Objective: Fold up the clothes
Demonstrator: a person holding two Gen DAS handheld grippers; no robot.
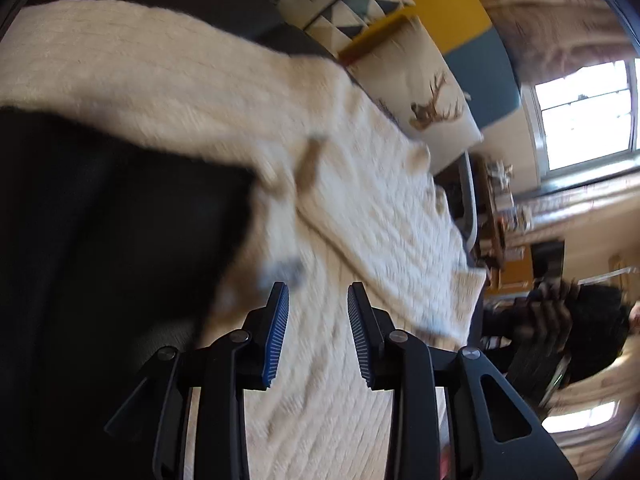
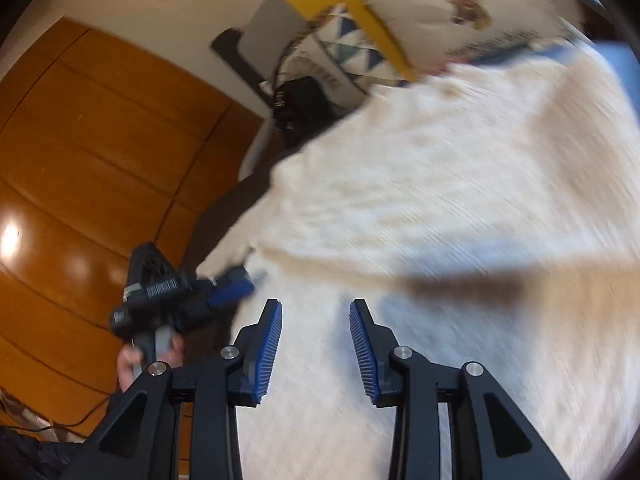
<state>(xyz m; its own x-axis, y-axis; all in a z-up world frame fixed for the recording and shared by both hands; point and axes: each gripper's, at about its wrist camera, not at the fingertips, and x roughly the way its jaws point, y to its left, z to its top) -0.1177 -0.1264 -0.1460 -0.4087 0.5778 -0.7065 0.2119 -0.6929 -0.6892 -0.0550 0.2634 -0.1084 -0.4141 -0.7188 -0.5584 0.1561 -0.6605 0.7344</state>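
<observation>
Cream knit sweater (image 1: 360, 208): lying spread over a dark surface (image 1: 100, 240), filling most of both views, blurred. Deer-print cushion (image 1: 424, 108): leaning just beyond the sweater's far edge. Left hand-held gripper (image 1: 318, 300): hovering over the knit, jaws standing apart, pinching nothing. Right hand-held gripper (image 2: 316, 312): likewise hovering with jaws spread, holding nothing.

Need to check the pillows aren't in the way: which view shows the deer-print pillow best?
The left wrist view: the deer-print pillow shows whole beyond the cream sweater. In the right wrist view, the pillow sits cropped at the top edge, blurred.
</observation>
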